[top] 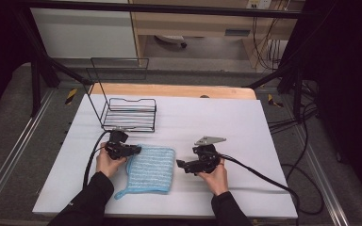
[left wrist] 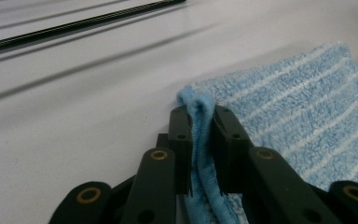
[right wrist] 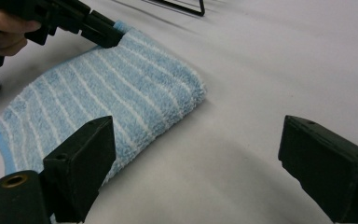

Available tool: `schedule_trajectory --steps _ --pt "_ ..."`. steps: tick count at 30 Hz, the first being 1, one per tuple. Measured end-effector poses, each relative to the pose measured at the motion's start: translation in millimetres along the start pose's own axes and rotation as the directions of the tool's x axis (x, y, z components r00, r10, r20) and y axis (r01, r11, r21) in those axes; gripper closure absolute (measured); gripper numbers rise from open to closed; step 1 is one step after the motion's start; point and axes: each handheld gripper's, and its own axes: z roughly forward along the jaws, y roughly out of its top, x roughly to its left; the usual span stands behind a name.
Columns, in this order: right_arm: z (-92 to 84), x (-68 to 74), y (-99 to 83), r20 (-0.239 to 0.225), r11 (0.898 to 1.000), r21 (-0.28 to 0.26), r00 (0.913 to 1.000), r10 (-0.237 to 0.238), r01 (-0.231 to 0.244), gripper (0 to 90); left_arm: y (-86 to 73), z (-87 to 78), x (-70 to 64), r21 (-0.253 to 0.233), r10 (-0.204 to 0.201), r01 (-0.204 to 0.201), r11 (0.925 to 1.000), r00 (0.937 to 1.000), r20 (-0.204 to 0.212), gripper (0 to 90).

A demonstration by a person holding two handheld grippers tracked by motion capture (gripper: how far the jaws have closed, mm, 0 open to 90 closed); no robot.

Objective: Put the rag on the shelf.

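Note:
A folded blue towel with white stripes lies flat on the white table top, near the front. My left gripper is at the towel's far left corner, jaws shut on the raised blue edge. The right gripper view shows that same gripper pinching the corner, with a hand behind it. My right gripper rests just right of the towel, jaws open wide with bare table between them and the towel's right edge beside one jaw.
A black wire rack stands behind the towel at the back left, one of its wires crossing the left gripper view. Cables trail off the table to the right. A wooden strip edges the far side.

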Motion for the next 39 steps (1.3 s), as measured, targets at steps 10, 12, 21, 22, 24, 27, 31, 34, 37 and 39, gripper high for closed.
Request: schedule_trajectory --steps 10,12,21,22,24,27,31,34,37,39 --pt "34.0 3.1 17.6 0.029 0.998 0.000 0.9978 0.060 -0.060 39.3 -1.4 -0.1 -2.6 -0.010 0.016 -0.017 0.9998 0.9997 -0.018 79.5" --pt "40.7 0.4 19.7 0.034 0.997 -0.002 0.9966 0.075 -0.075 44.0 -1.5 -0.1 -2.2 -0.011 0.019 -0.020 0.9998 0.9997 -0.016 79.5" --pt "55.1 -9.0 19.1 0.021 0.991 0.031 0.9914 0.129 -0.130 62.6 -2.4 0.0 -2.1 -0.016 0.034 -0.034 0.9993 0.9993 -0.014 79.3" --pt "55.7 -8.7 18.8 0.014 0.990 0.035 0.9907 0.135 -0.136 64.0 -2.6 0.0 -2.2 -0.018 0.035 -0.035 0.9992 0.9993 -0.014 79.2" --pt "57.2 -8.9 18.0 0.005 0.989 0.039 0.9901 0.140 -0.140 66.3 -3.5 0.2 -2.1 -0.026 0.035 -0.036 0.9990 0.9993 -0.014 79.1" --pt "59.1 -9.4 17.9 -0.014 0.985 0.051 0.9864 0.164 -0.163 70.2 -3.8 0.0 -1.5 -0.026 0.039 -0.040 0.9989 0.9992 -0.012 79.1" --pt "62.5 -7.2 18.1 -0.030 0.984 0.068 0.9857 0.166 -0.163 76.8 -3.7 0.1 -2.2 -0.028 0.038 -0.038 0.9989 0.9992 -0.017 79.5" --pt "62.8 -6.7 18.6 -0.035 0.982 0.072 0.9830 0.180 -0.177 80.7 -3.7 -0.2 -2.1 -0.031 0.026 -0.026 0.9992 0.9996 -0.014 80.7" --pt "62.0 -6.9 19.4 -0.036 0.980 0.072 0.9816 0.187 -0.184 82.9 -3.9 -1.5 -0.3 -0.037 0.022 -0.022 0.9991 0.9997 -0.005 81.9" --pt "60.2 -6.6 20.4 -0.037 0.980 0.071 0.9817 0.187 -0.184 83.5 -4.7 -2.7 1.0 -0.047 0.008 -0.008 0.9989 1.0000 0.004 82.6"
